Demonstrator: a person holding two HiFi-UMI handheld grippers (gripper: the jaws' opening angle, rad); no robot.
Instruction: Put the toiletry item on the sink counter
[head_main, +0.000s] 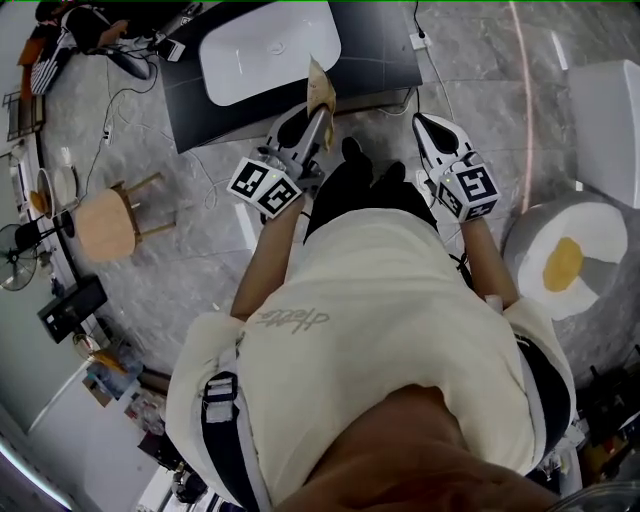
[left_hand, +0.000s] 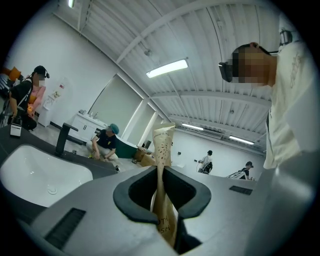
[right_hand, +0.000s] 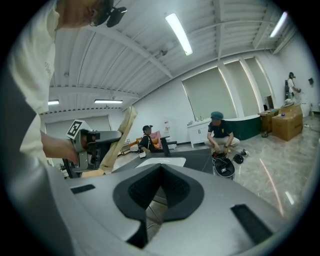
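The toiletry item is a flat tan pouch (head_main: 320, 92) with dark print, standing up out of my left gripper (head_main: 317, 118), which is shut on its lower part. It hangs just in front of the near edge of the dark sink counter (head_main: 375, 50) with its white basin (head_main: 270, 50). In the left gripper view the pouch (left_hand: 163, 150) rises between the closed jaws of the left gripper (left_hand: 160, 172), with the basin (left_hand: 40, 175) and a black faucet (left_hand: 62, 139) at left. My right gripper (head_main: 428, 128) is shut and holds nothing. In its own view the right gripper (right_hand: 160, 169) is closed, and the pouch (right_hand: 118, 140) shows at left.
A wooden stool (head_main: 105, 225) stands on the marble floor at left. A round white seat with a yellow spot (head_main: 572, 262) and a white fixture (head_main: 610, 110) are at right. Cables lie on the floor by the counter. Several people (left_hand: 105, 142) are in the room beyond.
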